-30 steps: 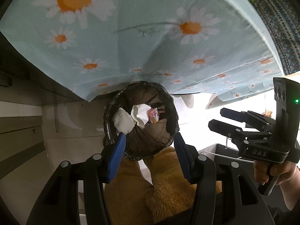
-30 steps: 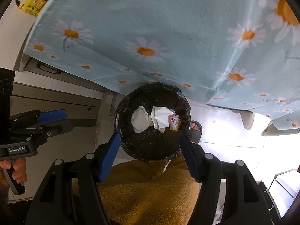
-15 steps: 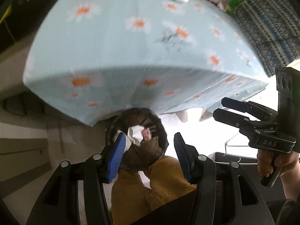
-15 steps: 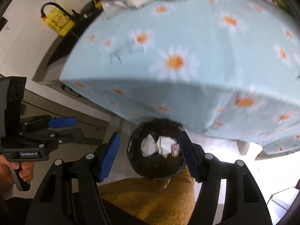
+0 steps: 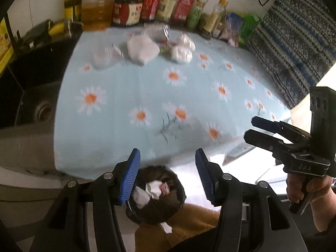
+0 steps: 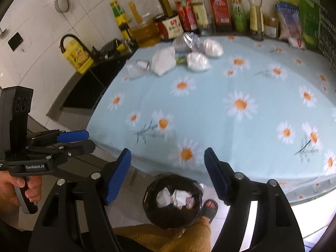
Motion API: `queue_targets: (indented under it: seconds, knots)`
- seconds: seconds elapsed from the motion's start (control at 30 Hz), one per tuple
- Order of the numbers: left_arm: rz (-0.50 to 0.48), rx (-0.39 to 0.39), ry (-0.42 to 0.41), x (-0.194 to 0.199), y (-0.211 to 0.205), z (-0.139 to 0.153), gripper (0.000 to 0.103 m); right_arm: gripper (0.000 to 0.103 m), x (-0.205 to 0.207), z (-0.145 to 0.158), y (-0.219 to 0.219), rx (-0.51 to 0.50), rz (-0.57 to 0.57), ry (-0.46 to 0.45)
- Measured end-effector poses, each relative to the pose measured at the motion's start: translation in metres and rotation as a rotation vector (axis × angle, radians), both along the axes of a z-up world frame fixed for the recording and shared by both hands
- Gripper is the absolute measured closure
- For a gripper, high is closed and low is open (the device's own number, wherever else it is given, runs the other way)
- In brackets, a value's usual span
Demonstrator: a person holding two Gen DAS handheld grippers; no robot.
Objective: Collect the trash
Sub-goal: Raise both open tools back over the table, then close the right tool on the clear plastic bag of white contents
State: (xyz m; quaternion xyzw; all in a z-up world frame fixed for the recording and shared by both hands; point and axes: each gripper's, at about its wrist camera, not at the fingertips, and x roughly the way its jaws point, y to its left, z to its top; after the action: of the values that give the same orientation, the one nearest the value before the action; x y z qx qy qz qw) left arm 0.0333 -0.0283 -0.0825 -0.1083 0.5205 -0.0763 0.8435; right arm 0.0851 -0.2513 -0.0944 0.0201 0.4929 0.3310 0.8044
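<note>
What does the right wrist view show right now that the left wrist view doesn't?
Only the right wrist view: a strainer hanging on the tiled wall, the whole yellow bottle by the sink, and a sandalled foot beside the bin.

Only the left wrist view: the sink drain and a patterned blue cloth at right.

Both: the daisy tablecloth, crumpled trash near the bottles, the lined bin holding tissues, and both grippers, left gripper and right gripper, empty, jaws just widened.
</note>
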Motion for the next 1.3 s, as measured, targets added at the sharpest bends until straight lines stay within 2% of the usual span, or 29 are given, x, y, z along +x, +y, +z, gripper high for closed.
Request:
queue_targets:
  seconds: [0.27,0.5,0.57,0.63,0.77,1.13,1.2,1.3]
  knots:
    - [0.041,0.023,-0.036,0.025,0.007,0.018,0.044,0.026,0.041,0.022,-0.004,0.015,0.000,-0.068]
    - [0.104,0.033,-0.040,0.043,0.017,0.021,0.044,0.024,0.094,0.025,0.010,0.004,0.013,-0.109]
    - [0.126,0.039,-0.041,0.048,0.021,0.022,0.044,0.023,0.113,0.020,0.016,0.003,0.024,-0.101]
    - [0.147,0.041,-0.040,0.053,0.024,0.022,0.039,0.023,0.130,0.013,0.023,0.000,0.032,-0.085]
    - [0.182,0.052,-0.029,0.061,0.030,0.022,0.038,0.023,0.165,-0.004,0.040,-0.029,0.054,-0.036]
    - [0.263,0.071,0.008,0.069,0.043,0.016,0.038,0.022,0.217,-0.052,0.086,-0.131,0.135,-0.008]
    - [0.273,0.074,0.016,0.070,0.045,0.013,0.038,0.024,0.221,-0.058,0.090,-0.140,0.136,0.001]
    - [0.286,0.071,0.025,0.071,0.046,0.009,0.038,0.033,0.225,-0.066,0.093,-0.158,0.139,0.007]
